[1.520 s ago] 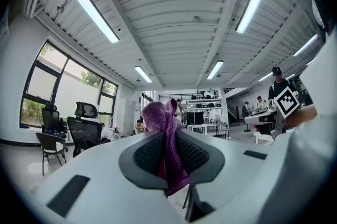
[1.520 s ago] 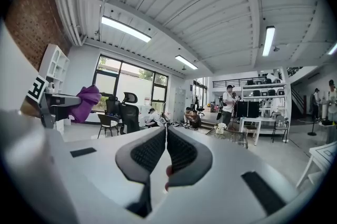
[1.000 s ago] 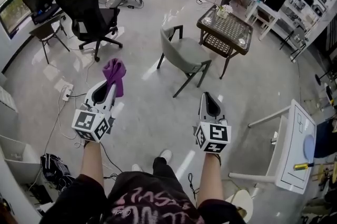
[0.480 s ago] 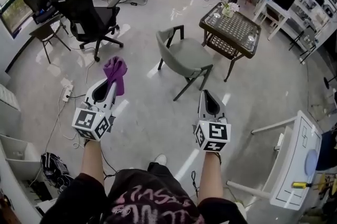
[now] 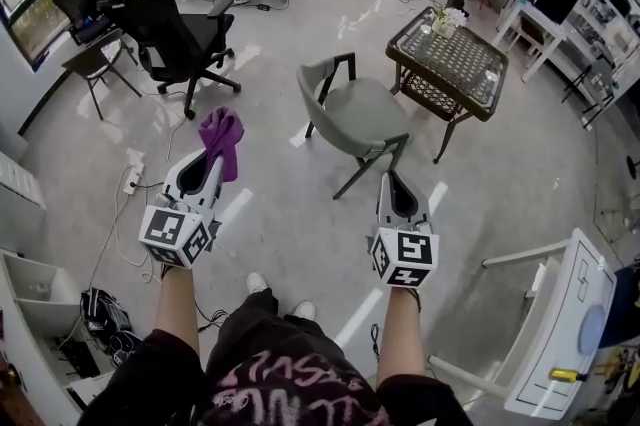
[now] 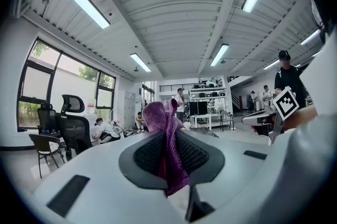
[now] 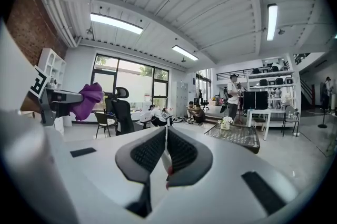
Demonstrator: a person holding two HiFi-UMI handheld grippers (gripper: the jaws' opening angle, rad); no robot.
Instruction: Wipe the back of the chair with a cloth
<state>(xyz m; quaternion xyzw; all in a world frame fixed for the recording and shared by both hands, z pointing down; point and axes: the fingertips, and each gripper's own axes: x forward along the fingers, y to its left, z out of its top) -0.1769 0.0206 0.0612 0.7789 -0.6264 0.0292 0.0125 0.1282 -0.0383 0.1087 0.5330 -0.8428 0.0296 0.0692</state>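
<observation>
A grey-green chair (image 5: 350, 109) with dark legs stands on the floor ahead of me, its curved back towards the left. My left gripper (image 5: 212, 157) is held out at the left, shut on a purple cloth (image 5: 221, 136) that bunches up past its tips; the same purple cloth (image 6: 166, 139) hangs between the jaws in the left gripper view. My right gripper (image 5: 390, 182) is shut with nothing in it, a little short of the chair's near legs. Both grippers are well apart from the chair.
A dark wicker-top table (image 5: 448, 62) with flowers stands right of the chair. A black office chair (image 5: 172, 32) is at the far left, a white table (image 5: 560, 314) at the right. Cables and a power strip (image 5: 132, 179) lie on the floor. People sit and stand at the back.
I have walked forward: the chair and table sit lower and nearer in the head view. Both grippers hold the same pose, cloth still gripped.
</observation>
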